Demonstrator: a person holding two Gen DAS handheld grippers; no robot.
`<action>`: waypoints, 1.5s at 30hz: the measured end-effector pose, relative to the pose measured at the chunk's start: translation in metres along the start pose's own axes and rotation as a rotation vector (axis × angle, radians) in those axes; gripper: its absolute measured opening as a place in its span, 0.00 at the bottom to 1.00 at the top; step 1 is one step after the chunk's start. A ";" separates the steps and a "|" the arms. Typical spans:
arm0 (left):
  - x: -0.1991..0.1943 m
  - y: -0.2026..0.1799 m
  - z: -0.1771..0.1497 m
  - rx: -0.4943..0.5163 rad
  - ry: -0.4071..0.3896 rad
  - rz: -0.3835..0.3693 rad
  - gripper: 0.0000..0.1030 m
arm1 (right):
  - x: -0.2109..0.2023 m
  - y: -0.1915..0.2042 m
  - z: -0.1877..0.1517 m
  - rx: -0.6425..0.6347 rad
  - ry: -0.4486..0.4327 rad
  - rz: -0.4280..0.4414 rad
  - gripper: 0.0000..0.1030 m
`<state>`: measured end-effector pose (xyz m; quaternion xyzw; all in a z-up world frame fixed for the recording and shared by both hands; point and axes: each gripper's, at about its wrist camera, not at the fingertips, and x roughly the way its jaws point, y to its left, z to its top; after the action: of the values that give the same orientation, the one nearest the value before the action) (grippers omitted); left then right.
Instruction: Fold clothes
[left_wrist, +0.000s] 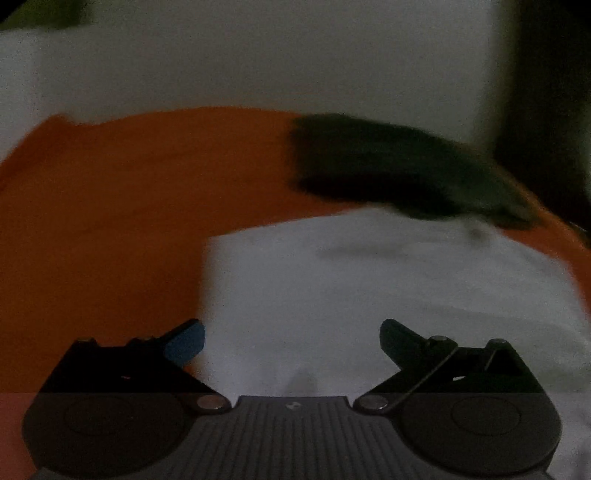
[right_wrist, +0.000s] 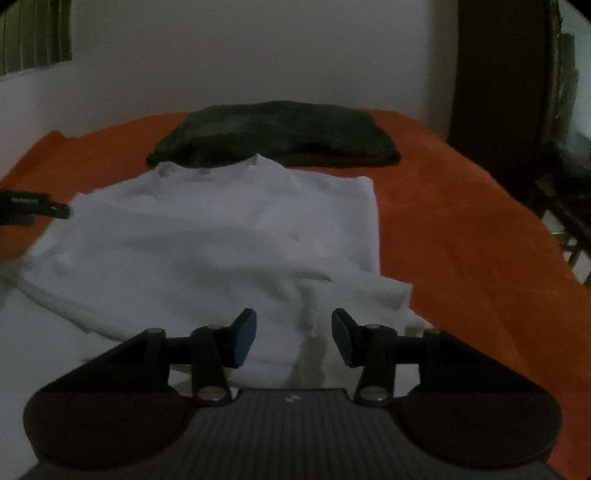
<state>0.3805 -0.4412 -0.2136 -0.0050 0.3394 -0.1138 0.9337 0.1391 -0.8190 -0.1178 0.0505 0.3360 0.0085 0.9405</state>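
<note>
A white shirt (right_wrist: 221, 236) is spread on the orange bedsheet (right_wrist: 461, 229), collar touching a folded dark garment (right_wrist: 277, 133). Both grippers, left (left_wrist: 291, 341) and right (right_wrist: 293, 338), are held with fingers apart, empty. A pinch on the rumpled hem risks catching several layers, skewing any fold.

Folded pile (right_wrist: 273, 134) behind spread garment (right_wrist: 221, 236)
</note>
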 end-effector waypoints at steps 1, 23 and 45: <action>0.009 -0.010 -0.007 0.044 0.004 0.017 1.00 | 0.006 -0.004 -0.003 0.016 0.017 0.000 0.47; 0.006 -0.187 -0.032 0.106 -0.107 -0.083 0.99 | -0.010 -0.092 -0.038 0.720 0.201 0.089 0.42; 0.020 -0.159 -0.033 0.024 0.018 -0.088 0.98 | -0.005 -0.074 -0.011 0.726 0.015 -0.014 0.09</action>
<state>0.3405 -0.5983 -0.2380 -0.0076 0.3460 -0.1590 0.9246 0.1272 -0.8923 -0.1307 0.3788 0.3245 -0.1173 0.8587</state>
